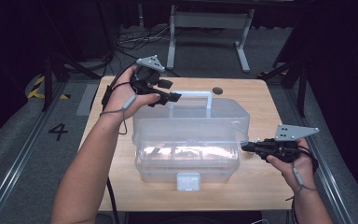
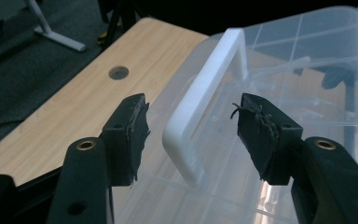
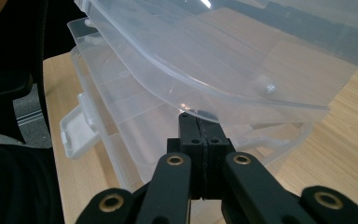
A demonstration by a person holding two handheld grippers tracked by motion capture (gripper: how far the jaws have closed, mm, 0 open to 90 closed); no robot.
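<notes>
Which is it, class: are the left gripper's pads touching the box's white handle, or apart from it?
Apart. The left gripper view shows the handle between the pads with gaps both sides.

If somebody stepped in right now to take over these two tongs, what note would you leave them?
Left tongs: open, astride the white handle of the clear plastic box, pads not touching it.
Right tongs: shut, tips against the edge of the raised lid at the box's right end.
Box sits mid-table, lid tilted up, front latch undone.
Left to do: probably finish opening or closing the lid.
</notes>
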